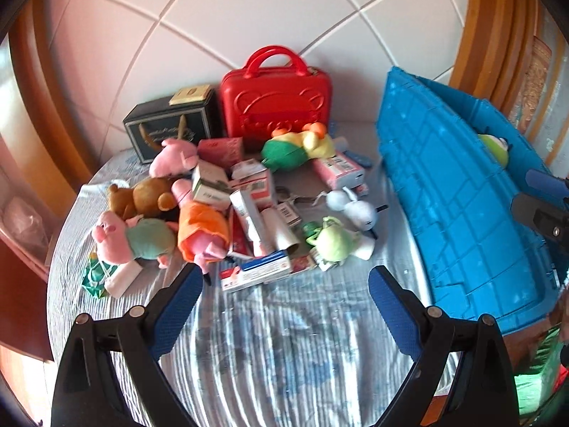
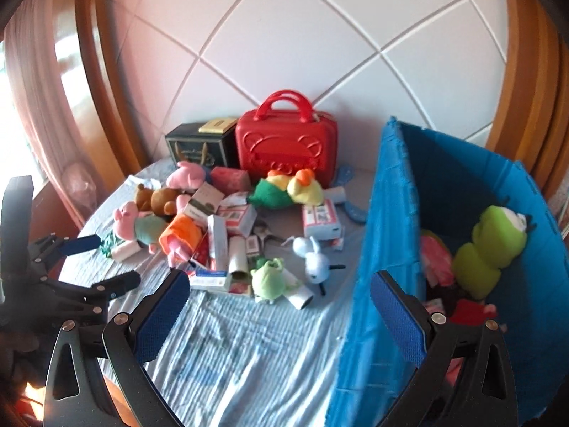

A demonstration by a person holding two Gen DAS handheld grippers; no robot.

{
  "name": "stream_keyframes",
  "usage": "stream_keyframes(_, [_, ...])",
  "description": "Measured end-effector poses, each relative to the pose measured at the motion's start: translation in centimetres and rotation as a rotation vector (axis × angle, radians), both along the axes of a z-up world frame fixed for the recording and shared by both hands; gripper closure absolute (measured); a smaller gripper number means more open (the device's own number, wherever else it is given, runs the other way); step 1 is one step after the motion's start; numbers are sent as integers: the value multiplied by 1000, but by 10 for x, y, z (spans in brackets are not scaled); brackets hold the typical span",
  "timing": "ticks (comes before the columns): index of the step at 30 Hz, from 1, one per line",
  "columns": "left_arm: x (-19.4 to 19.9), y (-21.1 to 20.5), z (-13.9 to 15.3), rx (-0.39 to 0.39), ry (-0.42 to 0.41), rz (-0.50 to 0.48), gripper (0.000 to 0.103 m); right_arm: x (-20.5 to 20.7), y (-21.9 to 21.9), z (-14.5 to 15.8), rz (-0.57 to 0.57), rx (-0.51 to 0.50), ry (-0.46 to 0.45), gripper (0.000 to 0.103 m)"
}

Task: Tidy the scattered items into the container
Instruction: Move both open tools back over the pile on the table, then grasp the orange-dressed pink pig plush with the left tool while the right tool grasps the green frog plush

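A heap of plush toys and small boxes lies on the striped sheet: a pink pig in orange [image 1: 201,231], a brown bear [image 1: 142,199], a green frog [image 1: 332,240] [image 2: 268,277], a white-blue bunny [image 2: 314,258] and a white-blue carton [image 1: 259,274]. The blue bin [image 1: 458,192] [image 2: 387,213] stands on the right and holds a green caterpillar plush [image 2: 490,249] with pink and red items. My left gripper [image 1: 286,274] is open and empty, just short of the heap's near edge. My right gripper [image 2: 280,279] is open and empty, straddling the bin's near wall.
A red carry case [image 1: 275,103] and a black box [image 1: 170,126] stand against the tiled headboard behind the heap. Wooden frame curves along both sides. Bare striped sheet [image 1: 284,348] spreads in front of the heap. The left gripper [image 2: 117,259] shows at the right wrist view's left edge.
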State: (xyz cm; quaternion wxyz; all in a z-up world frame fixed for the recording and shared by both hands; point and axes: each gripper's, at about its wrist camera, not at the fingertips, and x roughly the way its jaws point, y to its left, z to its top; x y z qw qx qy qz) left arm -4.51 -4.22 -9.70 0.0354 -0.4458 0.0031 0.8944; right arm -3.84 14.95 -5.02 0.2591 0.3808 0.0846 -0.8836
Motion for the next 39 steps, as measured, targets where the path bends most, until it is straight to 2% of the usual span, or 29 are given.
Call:
stream_keyframes(6, [-24, -48, -37, -19, -30, 55, 8, -11, -45, -54, 6, 52, -58, 0])
stream_keyframes(12, [-66, -85, -83, -19, -56, 90, 8, -28, -83, -117, -7, 99, -115, 0])
stream_keyframes(17, [-111, -109, -122, 2, -79, 116, 8, -50, -99, -174, -31, 132, -180, 0])
stream_keyframes(22, [-159, -133, -167, 31, -124, 161, 8, -75, -104, -220, -70, 187, -207, 0])
stream_keyframes(29, [-212, -142, -218, 58, -184, 155, 8, -98, -105, -252, -110, 213, -206, 0])
stream_keyframes(34, [-227, -136, -246, 62, -220, 145, 8, -114, -109, -272, -126, 231, -203, 0])
stream_keyframes(37, [-229, -138, -253, 82, -217, 160, 8, -123, -114, -284, -133, 247, -199, 0])
stream_keyframes(39, [-229, -136, -253, 79, -196, 147, 16, -127, -118, -289, -139, 249, -190, 1])
